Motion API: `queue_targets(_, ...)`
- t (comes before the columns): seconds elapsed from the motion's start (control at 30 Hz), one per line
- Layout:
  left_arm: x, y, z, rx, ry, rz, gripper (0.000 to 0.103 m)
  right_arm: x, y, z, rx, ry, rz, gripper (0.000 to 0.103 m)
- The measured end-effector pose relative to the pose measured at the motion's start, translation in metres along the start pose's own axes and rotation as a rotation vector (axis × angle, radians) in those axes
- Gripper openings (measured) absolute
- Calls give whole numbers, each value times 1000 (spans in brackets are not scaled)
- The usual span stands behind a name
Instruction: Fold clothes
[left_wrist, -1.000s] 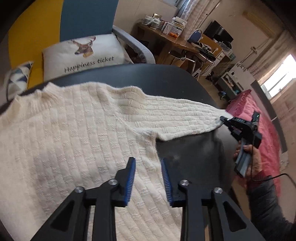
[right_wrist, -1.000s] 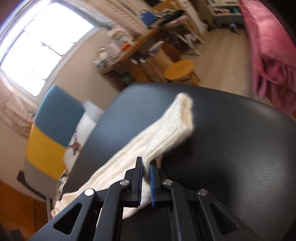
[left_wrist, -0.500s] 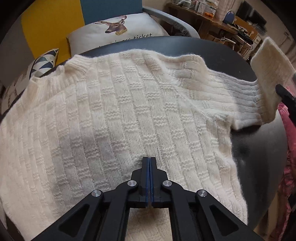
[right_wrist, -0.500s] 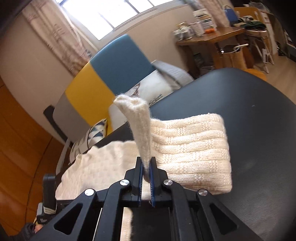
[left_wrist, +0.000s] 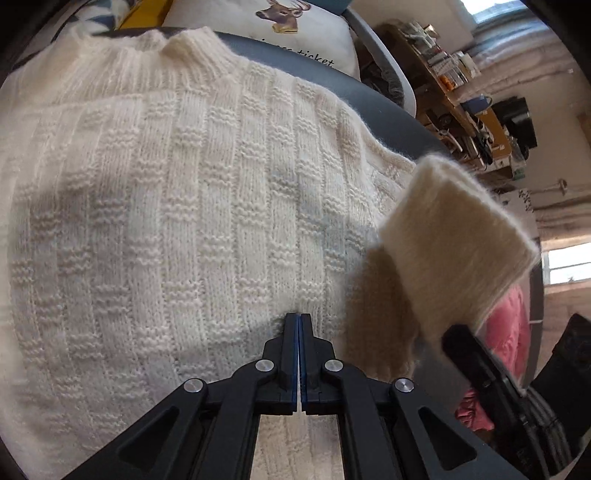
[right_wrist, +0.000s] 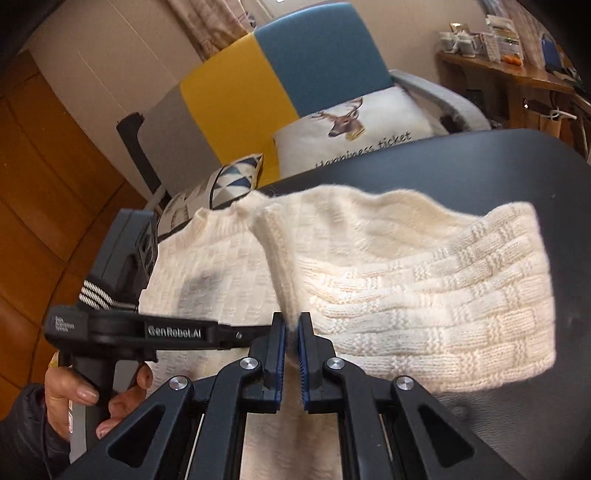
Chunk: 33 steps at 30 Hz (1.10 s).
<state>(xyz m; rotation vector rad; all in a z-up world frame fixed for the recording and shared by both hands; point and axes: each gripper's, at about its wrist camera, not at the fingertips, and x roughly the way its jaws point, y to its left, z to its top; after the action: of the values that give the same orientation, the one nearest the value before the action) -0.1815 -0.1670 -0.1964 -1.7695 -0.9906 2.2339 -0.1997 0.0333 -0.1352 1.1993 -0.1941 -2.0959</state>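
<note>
A cream knitted sweater (left_wrist: 192, 206) lies spread on the black round table (right_wrist: 517, 166), collar at the far side. My left gripper (left_wrist: 299, 319) is shut, its tips resting on the sweater's body; I see no fabric between its jaws. My right gripper (right_wrist: 291, 323) is shut on the sleeve cuff (right_wrist: 275, 258) and holds it lifted, so the sleeve (right_wrist: 424, 306) doubles back over the body. From the left wrist view the raised cuff (left_wrist: 454, 240) hangs at the right, above the right gripper (left_wrist: 476, 354). A hand (right_wrist: 92, 395) holds the left gripper (right_wrist: 236, 334).
Behind the table stands a yellow, blue and grey armchair (right_wrist: 280, 74) with a deer cushion (right_wrist: 354, 129). A cluttered wooden desk (right_wrist: 509, 70) is at the far right and a pink bedspread (left_wrist: 506, 332) beyond the table's right edge. Bare tabletop (right_wrist: 535, 424) shows right of the sleeve.
The left gripper shut and moved onto the sweater's body. The right gripper lifted the cuff off the table and carried it leftward, folding the sleeve over toward the body.
</note>
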Motion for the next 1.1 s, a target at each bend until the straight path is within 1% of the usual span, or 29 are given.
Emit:
queue_targets(0.13, -7, 19, 1, -80, -1, -98, 1, 22, 25, -10, -101, 66, -59, 5)
queue_targets(0.2, -19, 23, 2, -92, -31, -133, 3, 31, 32, -16, -134, 88, -91, 5)
queue_targets(0.27, -32, 31, 6, -128, -43, -186, 7, 37, 36, -20, -160, 104, -120, 5)
queue_targets(0.3, -38, 35, 8, -148, -48, -214, 15, 40, 38, -22, -173, 113, -133, 5)
queue_targets(0.33, -45, 39, 10, -168, -52, -242, 19, 42, 39, -24, -187, 119, -144, 5)
queue_targets(0.37, -51, 43, 12, -187, -57, -270, 20, 44, 40, -26, -200, 126, -156, 6)
queue_targets(0.43, -64, 51, 16, -227, -66, -326, 30, 47, 42, -30, -224, 136, -176, 6)
queue_targets(0.47, -67, 56, 15, -249, -66, -353, 33, 47, 44, -30, -230, 138, -179, 6)
queue_targets(0.5, -66, 54, 14, -250, -58, -351, 39, 48, 44, -30, -233, 140, -181, 6)
queue_targets(0.53, -65, 52, 12, -246, -48, -340, 40, 47, 44, -30, -234, 142, -182, 6)
queue_targets(0.63, -50, 46, -2, -239, -4, -320, 40, 47, 42, -30, -231, 143, -177, 7)
queue_targets(0.67, -46, 42, -4, -244, 5, -330, 40, 47, 42, -31, -229, 141, -175, 8)
queue_targets(0.73, -38, 32, -4, -243, 17, -331, 40, 46, 42, -31, -226, 138, -172, 8)
queue_targets(0.87, -26, 26, 0, -251, 42, -304, 42, 42, 40, -32, -208, 129, -162, 8)
queue_targets(0.9, -23, 25, 0, -256, 48, -290, 41, 41, 38, -31, -193, 126, -151, 10)
queue_targets(0.93, -24, 23, 0, -248, 43, -281, 35, 41, 35, -31, -181, 124, -138, 11)
queue_targets(0.97, -26, 21, 0, -237, 36, -273, 25, 39, 33, -30, -166, 117, -125, 12)
queue_targets(1.0, -28, 18, 0, -226, 30, -265, 9, 35, 30, -29, -148, 105, -111, 16)
queue_targets(1.07, -33, 14, 0, -204, 16, -250, 8, 19, 22, -29, -93, 53, -70, 20)
queue_targets(1.1, -35, 11, 0, -192, 9, -242, 7, 7, 16, -29, -49, 15, -40, 21)
